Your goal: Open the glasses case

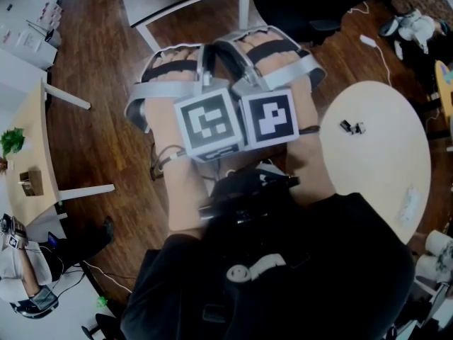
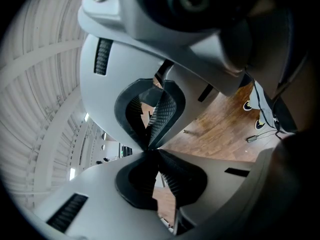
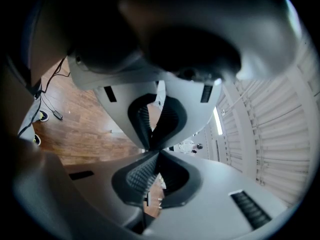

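**Both Grippers Closed and Empty; Glasses Case Out of View**

The left gripper point(image 2: 148, 151) is seen with its jaws pressed together tip to tip, and nothing is caught between the pads. Only wooden floor point(image 1: 106, 140) and the room beyond are seen past them. The right gripper point(image 3: 157, 151) is closed in the same way and is likewise empty. In the head view the two are held side by side in front of the chest, with their marker cubes point(image 1: 209, 122) touching or nearly so, and both are aimed outward over the floor.

The glasses case is not found in any view, so whether it lies open or shut cannot be told. A round table point(image 1: 375, 183) is seen off to the right gripper's outer side. A small dark object point(image 1: 352, 127) rests on it, too small to be identified, and it cannot be called the case.

How the case will handle can therefore be judged only from its kind. A light thing is to be expected, probably with a stiff shell, a smooth and perhaps slippery skin, and a hinge along one long edge. The base is best pinned by one gripper while the lid's front lip, opposite the hinge, is taken by the other. A gentle squeeze is advised, so that the shell is neither dented nor shot out from between the pads.
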A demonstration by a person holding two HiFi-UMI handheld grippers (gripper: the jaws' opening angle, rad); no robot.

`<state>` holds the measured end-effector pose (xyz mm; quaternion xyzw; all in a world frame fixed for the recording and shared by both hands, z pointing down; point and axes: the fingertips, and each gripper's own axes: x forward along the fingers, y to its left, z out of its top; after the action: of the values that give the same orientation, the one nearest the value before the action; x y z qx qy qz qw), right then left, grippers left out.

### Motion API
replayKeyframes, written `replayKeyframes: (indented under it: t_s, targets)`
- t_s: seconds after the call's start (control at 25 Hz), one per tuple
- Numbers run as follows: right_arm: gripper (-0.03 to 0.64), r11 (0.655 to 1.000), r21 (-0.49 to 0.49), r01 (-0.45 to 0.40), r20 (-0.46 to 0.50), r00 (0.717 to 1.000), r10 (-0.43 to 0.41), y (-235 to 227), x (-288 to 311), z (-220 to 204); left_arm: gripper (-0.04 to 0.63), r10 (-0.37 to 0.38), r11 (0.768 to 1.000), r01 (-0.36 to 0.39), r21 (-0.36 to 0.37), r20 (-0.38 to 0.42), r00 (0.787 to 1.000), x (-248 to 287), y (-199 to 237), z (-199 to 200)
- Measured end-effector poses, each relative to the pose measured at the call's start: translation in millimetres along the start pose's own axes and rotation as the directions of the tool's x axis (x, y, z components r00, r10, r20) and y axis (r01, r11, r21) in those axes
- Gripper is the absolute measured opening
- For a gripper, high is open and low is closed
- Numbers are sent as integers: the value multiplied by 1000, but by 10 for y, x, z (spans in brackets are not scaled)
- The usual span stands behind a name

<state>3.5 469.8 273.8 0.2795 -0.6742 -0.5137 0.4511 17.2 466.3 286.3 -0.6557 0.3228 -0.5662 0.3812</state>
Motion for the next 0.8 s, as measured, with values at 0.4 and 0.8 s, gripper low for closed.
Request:
replayKeyframes:
  t_s: [0.4,0.8]
  targets:
    - [6,1000,-7,-12,-5,1000,12,18,12,-2,0,-5,1000,4,5,1,1000,21,-19,-19]
    - [8,1000,3,-22,-5,1000,22,46,18,5,0,-14,1000,14,11,4,1000,31,-47,-30]
